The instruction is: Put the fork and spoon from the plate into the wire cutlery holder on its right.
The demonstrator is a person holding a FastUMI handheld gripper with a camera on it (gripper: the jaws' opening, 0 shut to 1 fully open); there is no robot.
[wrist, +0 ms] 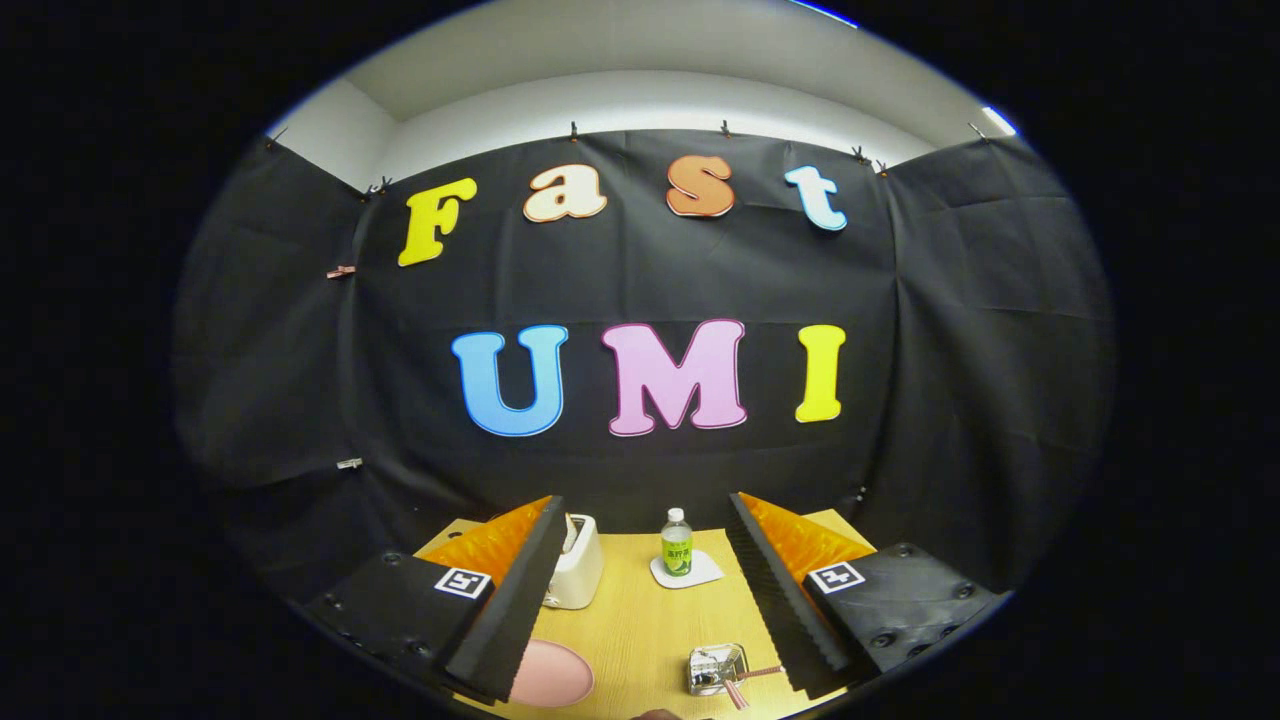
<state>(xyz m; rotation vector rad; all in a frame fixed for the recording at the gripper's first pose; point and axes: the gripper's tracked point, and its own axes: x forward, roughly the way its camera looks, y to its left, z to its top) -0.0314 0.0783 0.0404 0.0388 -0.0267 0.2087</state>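
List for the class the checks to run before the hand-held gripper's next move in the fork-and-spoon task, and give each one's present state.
1. Hand-held gripper open, with nothing between its fingers: ok.
2. Pink plate in sight: ok, though one finger covers part of it.
3. Fork and spoon on the plate: cannot tell; none lies on the part that shows.
4. Wire cutlery holder standing on the table to the right of the plate: ok.
5. Pink handles sticking out at the holder: cannot tell whether these are the fork and spoon.
6. Bottle and toaster well beyond the plate and holder: ok.
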